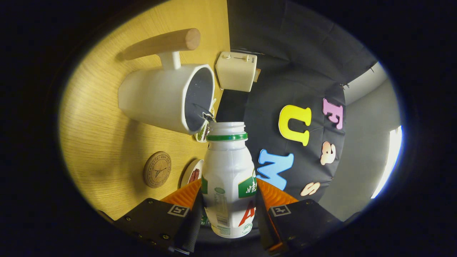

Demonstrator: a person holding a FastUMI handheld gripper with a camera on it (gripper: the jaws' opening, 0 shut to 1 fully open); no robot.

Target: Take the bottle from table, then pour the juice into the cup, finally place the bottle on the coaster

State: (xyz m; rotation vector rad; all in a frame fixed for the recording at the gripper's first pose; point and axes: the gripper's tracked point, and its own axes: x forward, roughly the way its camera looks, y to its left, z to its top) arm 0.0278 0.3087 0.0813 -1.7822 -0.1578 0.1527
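Wooden table (pixel 107 142) tilted in view: pouring stage reached, placing left.
Gripper (pixel 228 200) pinched the uncapped juice bottle (pixel 228 171), its mouth at the white cup's (pixel 160 96) rim; the cork coaster (pixel 157 169) lay bare nearby.

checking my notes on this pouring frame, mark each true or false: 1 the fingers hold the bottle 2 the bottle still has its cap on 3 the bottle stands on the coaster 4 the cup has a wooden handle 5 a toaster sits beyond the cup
1. True: the gripper has both fingers pressed on the white plastic bottle with a green neck ring.
2. False: its mouth is open, no cap on it.
3. False: the round cork coaster lies bare on the wooden table, apart from the bottle.
4. True: the white cup has a wooden handle.
5. True: a cream toaster sits beyond it.
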